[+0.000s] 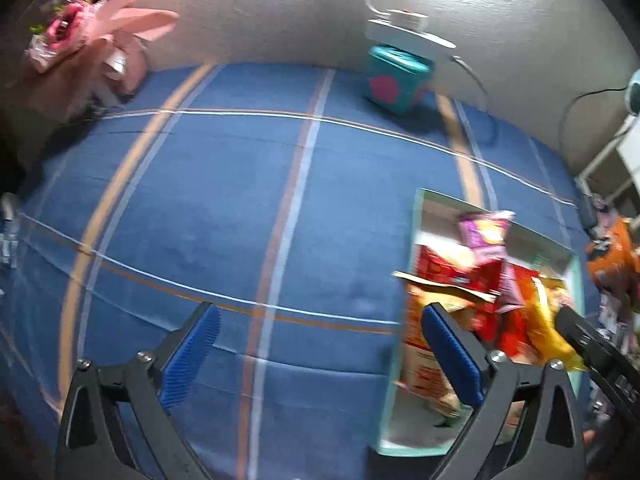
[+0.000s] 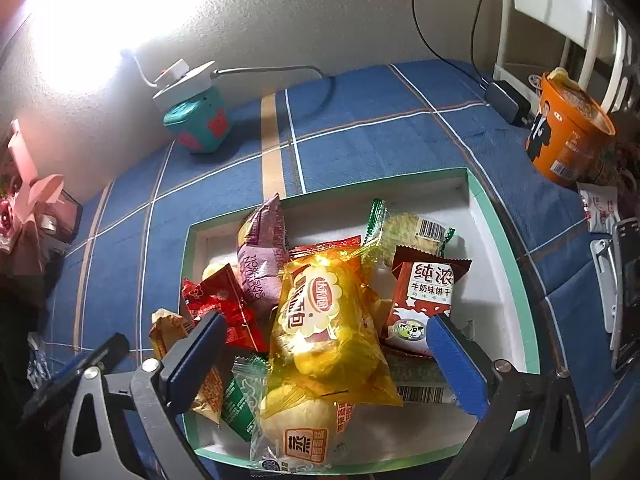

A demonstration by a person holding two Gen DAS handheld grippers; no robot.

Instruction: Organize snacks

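Observation:
A white box with a teal rim lies on the blue checked cloth and holds several wrapped snacks. On top lies a yellow bread packet, with a red-brown biscuit packet, a purple packet and a red packet around it. My right gripper hangs open over the box; the yellow packet lies below, between its blue pads, untouched. My left gripper stands open over bare cloth, left of the box, with nothing between its fingers.
An orange instant-noodle cup stands right of the box, with a white sachet and a black charger nearby. A teal cube with a power strip on top sits by the wall. A pink bouquet occupies the far left corner.

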